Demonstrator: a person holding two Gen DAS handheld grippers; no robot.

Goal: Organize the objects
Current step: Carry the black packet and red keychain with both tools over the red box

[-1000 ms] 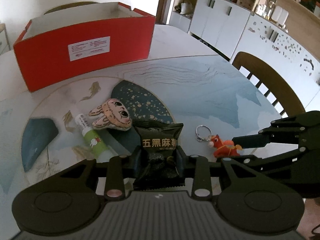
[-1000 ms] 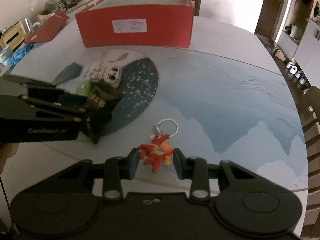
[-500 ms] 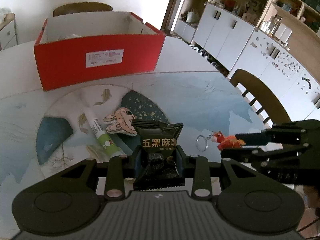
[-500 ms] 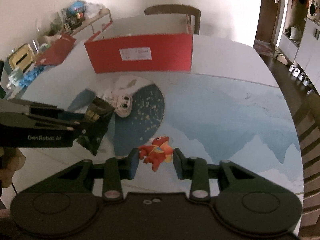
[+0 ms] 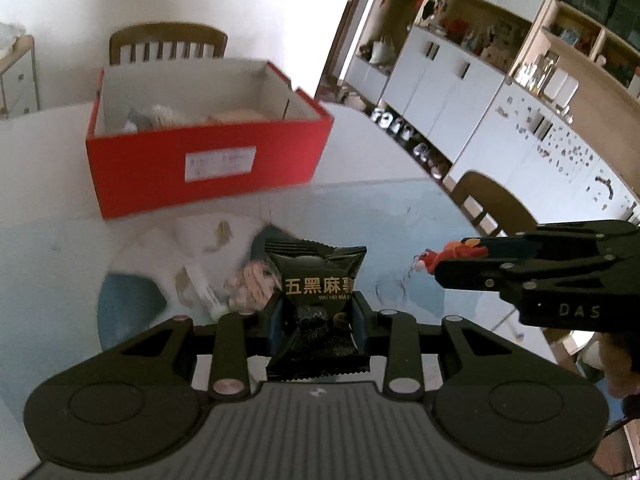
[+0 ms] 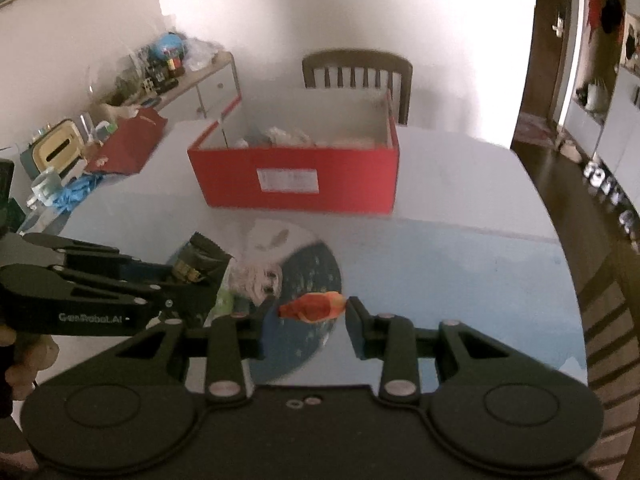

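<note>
My left gripper [image 5: 316, 312] is shut on a black snack packet [image 5: 317, 300] with gold lettering, held above the table. That packet [image 6: 198, 264] also shows at the left of the right wrist view. A red dragon keychain [image 6: 314, 307] hangs in my right gripper [image 6: 308, 316], which is shut on it; the keychain [image 5: 448, 255] appears at the right of the left wrist view. The open red box [image 5: 208, 156] stands ahead on the table with several items inside. A bunny plush [image 5: 252, 286] and a green-and-white tube [image 5: 206, 292] lie on the mat below.
Wooden chairs stand behind the box [image 6: 356, 68] and at the table's right edge [image 5: 492, 200]. A cluttered sideboard [image 6: 160, 80] and a red box lid [image 6: 128, 144] are at the left. White cabinets [image 5: 460, 92] line the right wall.
Both grippers have risen with their loads. The keychain's ring has left the table. The box's inside has come into view, and the plush and tube sit lower in the frames.
</note>
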